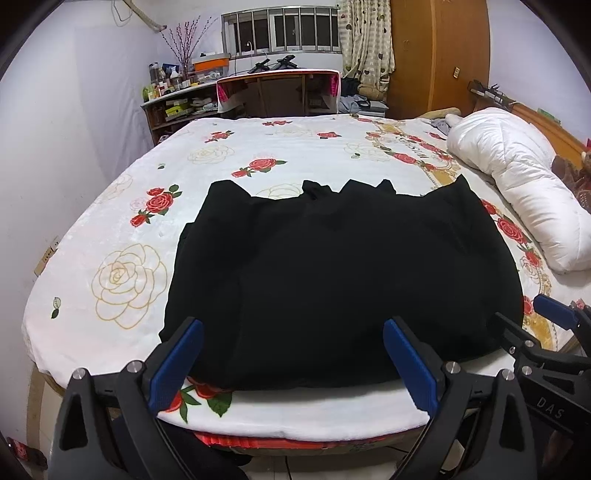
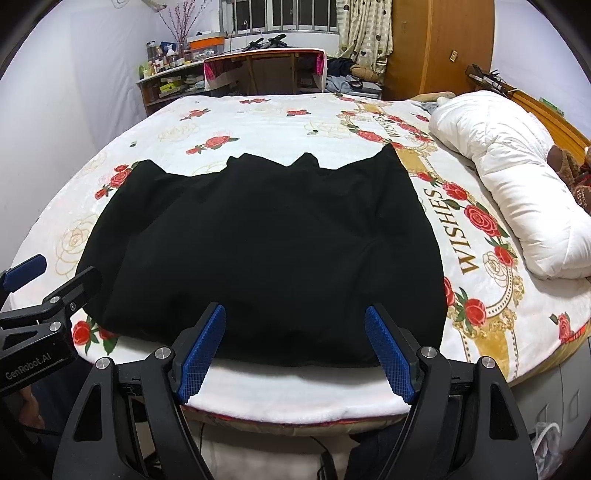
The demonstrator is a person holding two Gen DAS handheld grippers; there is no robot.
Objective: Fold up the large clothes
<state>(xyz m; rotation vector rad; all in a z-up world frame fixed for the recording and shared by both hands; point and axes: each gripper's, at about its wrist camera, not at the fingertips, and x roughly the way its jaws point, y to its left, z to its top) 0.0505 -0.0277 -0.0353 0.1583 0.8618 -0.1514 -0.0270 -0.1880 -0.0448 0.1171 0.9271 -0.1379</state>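
1. The left gripper (image 1: 291,354) hangs over the near edge of the bed (image 1: 92,221) with its blue-padded fingers (image 1: 177,363) spread wide apart and nothing between them. They frame the near-left part of the garment's hem, probably lined up to pinch it.
2. The right gripper (image 2: 295,347) sits just beside it, its fingers (image 2: 389,354) likewise apart and empty, poised over the near hem toward the right side. Both tilt downward at the cloth; neither touches it as far as I can tell.
3. The black garment (image 1: 332,266) lies spread fairly flat on the rose-print blanket (image 2: 480,277), its near edge close to the bed's near side. That puts the hem in easy reach of both tools. It looks already doubled over, with several pointed corners along the far edge, so I judge the fold to be partway done.
4. To the right of it, well apart, a white duvet (image 2: 517,192) is rolled against the headboard side, out of the working area.
5. Beyond the bed stand a cluttered desk (image 1: 277,85) and shelves, with a barred window (image 1: 280,33) and a wooden wardrobe (image 1: 439,55) behind.
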